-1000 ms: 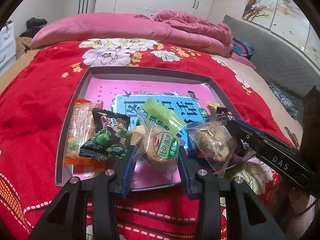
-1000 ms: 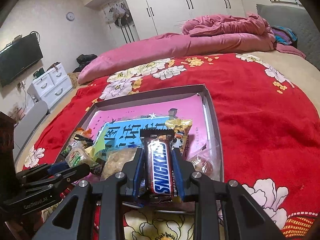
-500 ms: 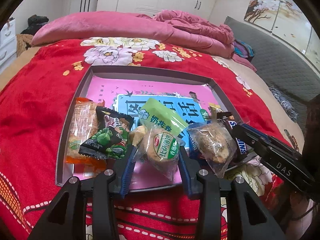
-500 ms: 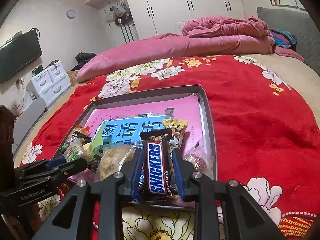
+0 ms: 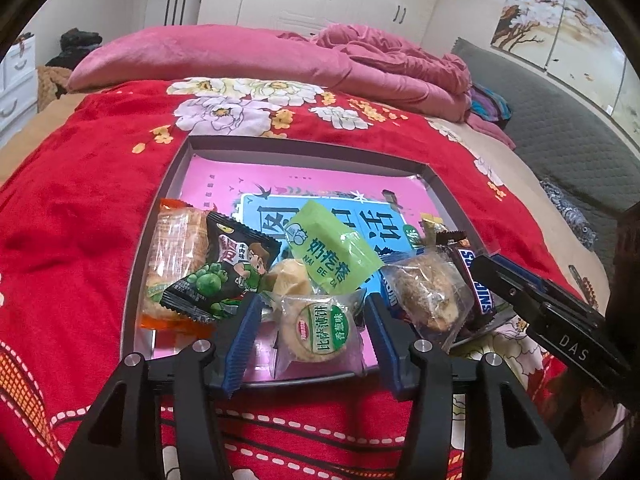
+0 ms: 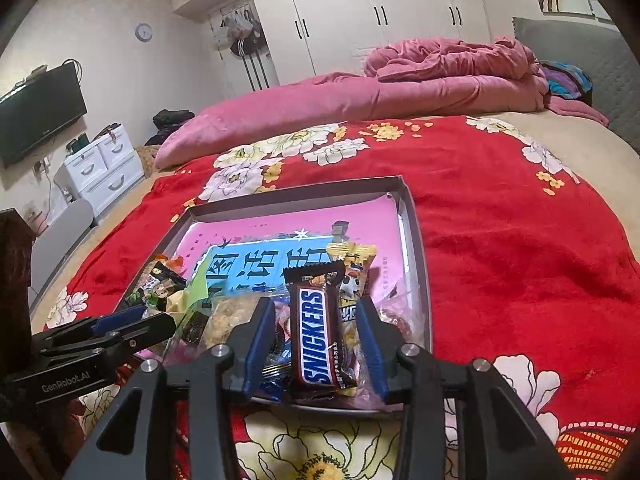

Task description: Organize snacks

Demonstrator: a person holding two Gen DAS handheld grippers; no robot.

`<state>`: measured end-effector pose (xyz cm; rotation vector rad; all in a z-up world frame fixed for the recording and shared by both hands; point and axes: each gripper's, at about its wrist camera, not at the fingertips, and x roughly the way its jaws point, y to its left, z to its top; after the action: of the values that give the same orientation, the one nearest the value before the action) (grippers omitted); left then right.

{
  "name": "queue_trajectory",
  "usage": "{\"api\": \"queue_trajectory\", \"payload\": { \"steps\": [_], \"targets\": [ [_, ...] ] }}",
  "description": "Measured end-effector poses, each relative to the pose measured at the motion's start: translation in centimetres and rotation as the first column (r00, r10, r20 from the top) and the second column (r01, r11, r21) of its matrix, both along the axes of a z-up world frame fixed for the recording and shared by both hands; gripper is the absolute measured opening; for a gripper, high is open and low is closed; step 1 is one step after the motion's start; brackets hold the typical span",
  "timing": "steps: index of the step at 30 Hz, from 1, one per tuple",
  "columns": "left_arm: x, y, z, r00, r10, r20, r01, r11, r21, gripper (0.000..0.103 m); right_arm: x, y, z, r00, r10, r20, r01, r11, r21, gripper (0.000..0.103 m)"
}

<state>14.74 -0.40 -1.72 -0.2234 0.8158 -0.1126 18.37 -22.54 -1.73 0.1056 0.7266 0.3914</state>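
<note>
Risk 1: the snacks are crowded at the near end of the tray (image 5: 160, 196) and overlap. If the left gripper (image 5: 312, 312) closes on the round biscuit pack (image 5: 318, 330), its blue pads may also catch the green pack (image 5: 334, 252) or the black pea pack (image 5: 224, 272) leaning beside it.

Risk 2: the chocolate bar (image 6: 318, 336) lies on top of other wrappers, including a yellow pack (image 6: 354, 276). A low grasp by the right gripper (image 6: 316, 340) could pinch the loose film beneath and drag several items together.

Risk 3: the tray rests on a soft red bedspread (image 6: 520, 240); downward pressure on its near edge could tilt it.

Pose: both grippers point forward and slightly down over the near tray edge, side by side. The left jaws stand apart on either side of the biscuit pack, holding nothing. The right jaws stand apart with a clear gap on each side of the chocolate bar. Whether either pad touches a wrapper lower down cannot be confirmed from these views.
</note>
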Motion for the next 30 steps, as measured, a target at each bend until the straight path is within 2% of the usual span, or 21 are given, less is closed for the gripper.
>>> {"api": "queue_trajectory", "payload": {
  "steps": [3,5,7,9,14,17,19,21,25,30],
  "targets": [
    [-0.2,0.0,0.3,1.0,-0.002,0.012,0.002,1.0,0.001,0.064,0.0,-0.1,0.1,1.0,-0.005,0.004,0.005,1.0,0.0,0.044],
    [-0.3,0.0,0.6,1.0,0.0,0.028,0.0,1.0,0.002,0.069,0.0,-0.1,0.1,1.0,-0.008,0.005,0.008,1.0,0.003,0.051],
    [-0.6,0.1,1.0,0.999,0.001,0.043,-0.001,1.0,-0.005,0.073,-0.1,-0.2,0.2,1.0,-0.01,0.008,0.01,1.0,0.004,0.051],
    [-0.7,0.3,1.1,0.999,0.002,0.047,-0.002,1.0,-0.01,0.074,-0.2,-0.1,0.4,1.0,-0.011,0.017,0.011,1.0,-0.004,0.052],
    [-1.1,0.4,1.6,0.998,0.005,0.063,-0.004,1.0,-0.01,0.076,-0.9,-0.1,1.3,0.998,-0.016,0.063,0.018,1.0,-0.022,0.063],
    [-1.5,0.2,1.9,0.997,-0.001,0.076,0.001,1.0,0.002,0.077,-1.6,0.0,1.9,0.995,-0.016,0.096,0.02,0.999,-0.033,0.073],
    [-2.0,0.1,2.1,0.997,0.003,0.082,-0.005,1.0,0.02,0.078,-2.0,0.2,2.2,0.994,-0.01,0.107,0.015,0.999,-0.038,0.074],
    [-2.5,0.2,2.2,0.997,0.008,0.077,-0.01,1.0,0.019,0.078,-2.9,0.4,2.6,0.993,-0.005,0.122,0.011,0.999,-0.047,0.076],
    [-4.3,0.4,2.2,0.999,0.025,0.038,-0.025,1.0,0.008,0.078,-4.6,0.7,3.2,0.992,0.0,0.128,0.007,0.998,-0.056,0.09],
    [-7.2,0.5,1.4,0.998,0.042,-0.053,-0.043,0.999,-0.019,0.078,-7.6,0.6,2.4,0.999,-0.025,0.022,0.026,0.999,-0.032,0.096]
  ]
}}
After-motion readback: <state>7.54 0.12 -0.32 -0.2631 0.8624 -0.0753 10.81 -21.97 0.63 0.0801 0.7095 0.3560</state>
